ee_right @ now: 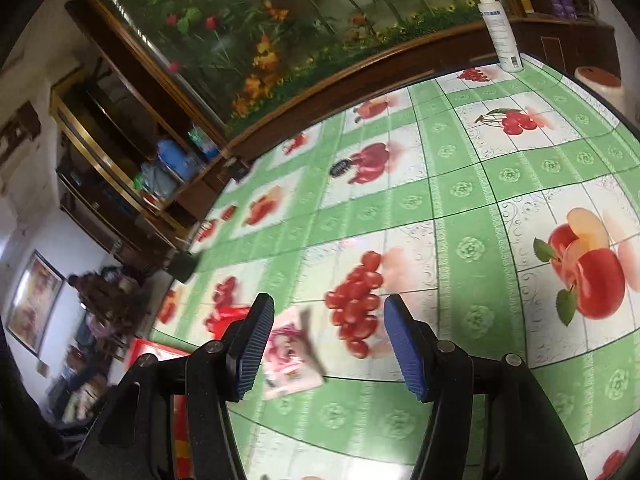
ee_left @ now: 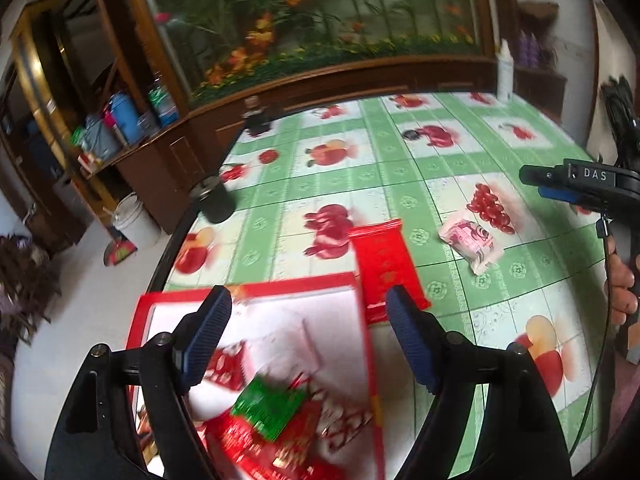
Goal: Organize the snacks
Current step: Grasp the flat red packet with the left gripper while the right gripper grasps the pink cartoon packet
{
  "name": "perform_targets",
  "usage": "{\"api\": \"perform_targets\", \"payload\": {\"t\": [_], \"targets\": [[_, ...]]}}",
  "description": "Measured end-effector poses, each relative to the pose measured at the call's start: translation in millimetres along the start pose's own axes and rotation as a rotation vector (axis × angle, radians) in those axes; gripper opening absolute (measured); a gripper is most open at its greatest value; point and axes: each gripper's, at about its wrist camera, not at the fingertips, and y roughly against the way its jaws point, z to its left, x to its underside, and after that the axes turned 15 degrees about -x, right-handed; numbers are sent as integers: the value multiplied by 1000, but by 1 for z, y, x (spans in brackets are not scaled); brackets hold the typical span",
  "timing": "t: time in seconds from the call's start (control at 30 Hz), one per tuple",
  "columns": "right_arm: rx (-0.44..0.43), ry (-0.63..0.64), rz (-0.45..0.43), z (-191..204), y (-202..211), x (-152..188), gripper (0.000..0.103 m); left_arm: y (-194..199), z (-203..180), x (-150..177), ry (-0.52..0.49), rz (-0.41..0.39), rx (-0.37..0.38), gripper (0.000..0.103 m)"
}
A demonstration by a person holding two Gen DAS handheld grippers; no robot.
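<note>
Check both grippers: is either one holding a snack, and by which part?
Nothing is held. The left gripper is open over the red box, the right gripper open above the pink packet, pads touching neither.

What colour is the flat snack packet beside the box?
Plain red; the flat snack packet lies beside the box, clearest in the left wrist view.

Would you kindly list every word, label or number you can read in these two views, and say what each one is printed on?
"DAS": white letters on the black body of the right gripper, seen from the left wrist.
White spray bottle: blue label print, too small to read.
Pink snack packet: print blurred.
Red snack packet and snacks in the red box: print blurred.
</note>
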Motion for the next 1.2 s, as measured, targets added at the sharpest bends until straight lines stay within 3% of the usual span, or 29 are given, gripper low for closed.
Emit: {"api": "perform_targets", "payload": {"t": [0.1, 0.2, 0.37, 0.6, 0.63, 0.7, 0.83, 1.07, 1.2], "targets": [[40, 12, 23, -2, -11, 3, 60, -11, -11, -7, -28, 40, 29, 80], [46, 18, 50, 2, -23, 8, 60, -23, -9, -13, -15, 67, 0, 80], [29, 146, 115, 37, -48, 24, 60, -45, -4, -28, -10, 113, -16, 80], [136, 277, 189, 59, -84, 48, 58, -61, -23, -47, -21, 154, 7, 80], [169, 267, 222, 55, -91, 50, 55, -65, -27, -48, -25, 162, 7, 80], [219, 294, 217, 54, -92, 53, 38, -73, -36, -49, -36, 187, 7, 80], [255, 247, 209, 43, -85, 45, 37, -88, -54, -49, -71, 227, -6, 80], [338, -4, 100, -5, -47, 18, 37, -108, -80, -44, -105, 284, -2, 80], [322, 1, 101, -1, -45, 19, 37, -112, -87, -41, -73, 314, 74, 80]]}}
